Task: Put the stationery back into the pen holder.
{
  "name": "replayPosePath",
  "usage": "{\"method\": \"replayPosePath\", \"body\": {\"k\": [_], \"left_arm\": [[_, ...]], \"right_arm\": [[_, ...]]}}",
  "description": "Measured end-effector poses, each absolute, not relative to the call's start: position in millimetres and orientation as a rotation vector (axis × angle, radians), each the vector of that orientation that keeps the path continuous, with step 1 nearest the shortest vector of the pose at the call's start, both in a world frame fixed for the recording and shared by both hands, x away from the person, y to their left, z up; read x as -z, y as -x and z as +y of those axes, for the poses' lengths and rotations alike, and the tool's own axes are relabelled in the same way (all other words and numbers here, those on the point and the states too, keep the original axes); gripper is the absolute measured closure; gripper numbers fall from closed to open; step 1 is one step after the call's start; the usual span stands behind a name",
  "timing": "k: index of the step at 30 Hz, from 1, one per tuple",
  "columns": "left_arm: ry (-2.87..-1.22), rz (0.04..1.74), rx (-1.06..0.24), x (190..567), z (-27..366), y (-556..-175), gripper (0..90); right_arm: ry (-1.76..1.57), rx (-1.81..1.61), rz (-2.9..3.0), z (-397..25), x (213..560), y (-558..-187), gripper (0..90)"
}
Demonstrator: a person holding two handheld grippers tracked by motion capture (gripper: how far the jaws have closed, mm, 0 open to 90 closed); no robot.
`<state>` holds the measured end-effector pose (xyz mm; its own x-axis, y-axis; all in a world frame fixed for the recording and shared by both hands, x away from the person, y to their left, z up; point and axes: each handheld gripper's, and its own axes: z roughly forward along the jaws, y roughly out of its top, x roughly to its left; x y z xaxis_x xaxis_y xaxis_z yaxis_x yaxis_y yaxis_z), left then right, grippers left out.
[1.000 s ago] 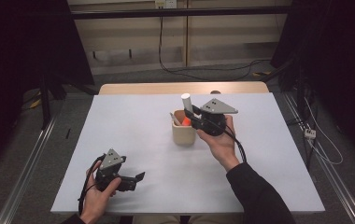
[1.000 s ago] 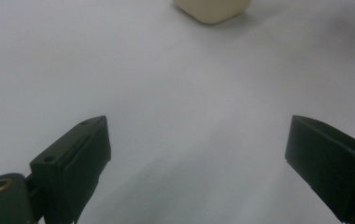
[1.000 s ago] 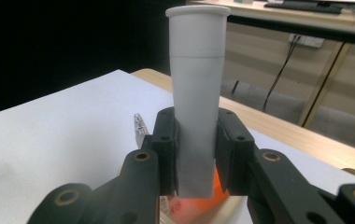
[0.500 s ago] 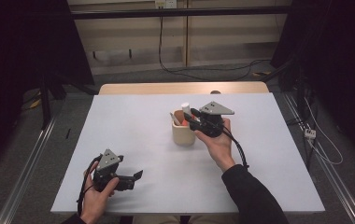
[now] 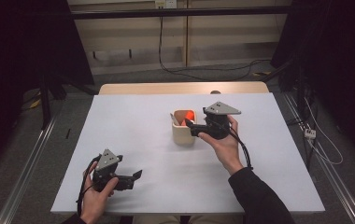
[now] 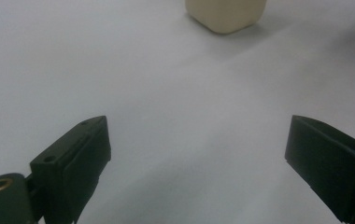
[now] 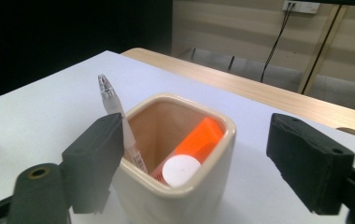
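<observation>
1. One white table carries everything; its far edge is bare wood. Surface otherwise bare around the work.
2. Cream holder, square with rounded corners, stands upright a little right of the table's middle. It looks glazed ceramic: judged heavy for its size, rigid, smooth and liable to chip if tipped. Best taken by two opposite walls near the rim, not by a corner.
3. Right gripper sits just at the holder's near right side, jaws spread wide to either side of it and grasping nothing. From above, the right gripper is level with the rim.
4. Left gripper rests low at the near left of the table, well apart from the holder. Jaws released wide, nothing between them.
5. Orange marker with a white cap end stands slanted inside the holder, leaning on the right wall. Judged light, stiff, smooth plastic; grip across the barrel just below the cap.
6. White pen leans on the left wall, tip above the rim. Thin, light, prone to roll; pinch the exposed upper shaft.
</observation>
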<state>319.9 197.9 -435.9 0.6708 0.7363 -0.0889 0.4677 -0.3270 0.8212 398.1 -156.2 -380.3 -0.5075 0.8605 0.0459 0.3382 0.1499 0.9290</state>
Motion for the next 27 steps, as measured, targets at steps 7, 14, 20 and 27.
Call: {"method": "replayPosePath", "body": {"k": [7,14,20,27], "left_arm": [[-1.971,0.938,-0.392,435,200,-320,6.8],[-1.947,0.96,-0.407,434,202,-319,6.8],[-1.941,0.972,-0.394,435,203,-320,6.4],[-1.94,0.971,-0.409,434,201,-318,5.7]], "right_arm": [[-1.142,-1.308,1.961,-174,389,-381,10.1],[-1.175,-1.266,1.993,-198,401,-362,6.1],[-1.178,-1.241,1.994,-215,411,-345,5.6],[-1.226,-1.215,1.991,-235,427,-326,5.5]]}}
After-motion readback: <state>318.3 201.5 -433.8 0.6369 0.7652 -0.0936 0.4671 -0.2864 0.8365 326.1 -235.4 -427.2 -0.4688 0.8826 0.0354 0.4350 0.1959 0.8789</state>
